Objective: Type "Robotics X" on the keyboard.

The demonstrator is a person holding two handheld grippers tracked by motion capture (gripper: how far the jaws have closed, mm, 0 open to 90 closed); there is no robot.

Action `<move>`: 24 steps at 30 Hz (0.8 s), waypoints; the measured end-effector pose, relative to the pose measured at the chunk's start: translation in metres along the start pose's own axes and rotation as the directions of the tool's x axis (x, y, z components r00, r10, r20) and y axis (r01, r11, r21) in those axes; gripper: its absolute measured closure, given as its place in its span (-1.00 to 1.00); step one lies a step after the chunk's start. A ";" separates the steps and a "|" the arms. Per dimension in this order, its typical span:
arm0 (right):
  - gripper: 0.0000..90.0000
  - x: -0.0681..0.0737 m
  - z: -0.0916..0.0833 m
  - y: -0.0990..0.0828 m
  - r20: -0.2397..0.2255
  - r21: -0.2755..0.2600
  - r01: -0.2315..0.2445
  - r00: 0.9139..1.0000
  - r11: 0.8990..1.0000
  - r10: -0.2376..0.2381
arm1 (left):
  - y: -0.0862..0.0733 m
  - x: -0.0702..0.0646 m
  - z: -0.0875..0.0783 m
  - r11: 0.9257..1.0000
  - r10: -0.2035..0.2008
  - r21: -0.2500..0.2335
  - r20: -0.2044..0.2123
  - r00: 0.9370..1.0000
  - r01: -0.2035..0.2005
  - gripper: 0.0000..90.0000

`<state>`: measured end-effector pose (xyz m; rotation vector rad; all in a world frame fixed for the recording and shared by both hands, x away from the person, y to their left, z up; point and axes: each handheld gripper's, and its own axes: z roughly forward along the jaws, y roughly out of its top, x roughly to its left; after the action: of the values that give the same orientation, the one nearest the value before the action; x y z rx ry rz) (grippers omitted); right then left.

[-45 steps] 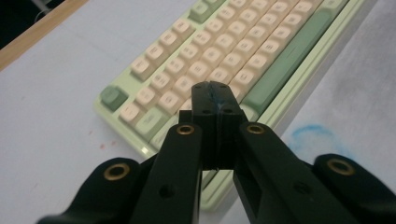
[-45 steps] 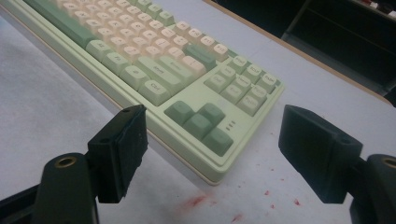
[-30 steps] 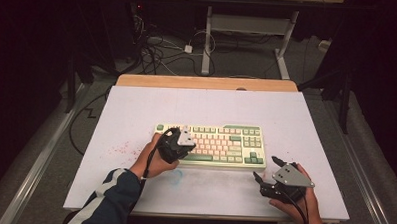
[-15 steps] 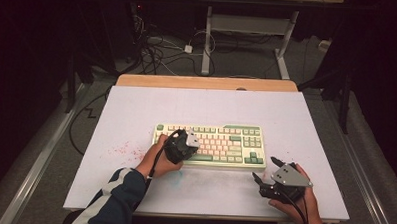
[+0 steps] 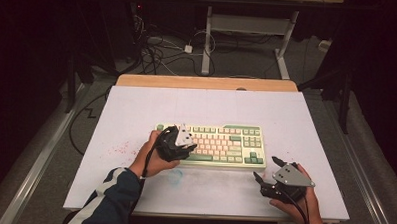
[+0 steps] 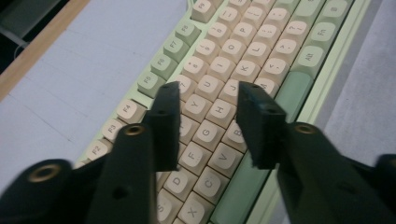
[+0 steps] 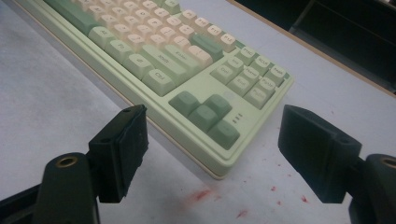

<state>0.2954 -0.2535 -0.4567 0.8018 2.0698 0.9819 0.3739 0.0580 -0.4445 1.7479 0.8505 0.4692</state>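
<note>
The keyboard's [image 7: 154,60] near corner is framed between the spread fingers [image 7: 121,149]. Nothing is gripped. Red specks are scattered on the surface [image 7: 42,107].

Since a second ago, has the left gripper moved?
Yes, slightly. The left gripper has shifted rightward along the keyboard, farther over its keys, and its jaws have just been opening with nothing between them.
</note>
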 end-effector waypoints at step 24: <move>-0.43 0.000 0.001 0.000 -0.003 0.007 -0.005 1.000 1.000 0.005 | -0.018 0.030 -0.058 0.990 0.014 -0.141 -0.095 0.995 -0.027 -0.59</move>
<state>0.2962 -0.2536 -0.4573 0.8098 2.0760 0.9801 0.3496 0.1210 -0.4444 1.6152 0.8450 0.6151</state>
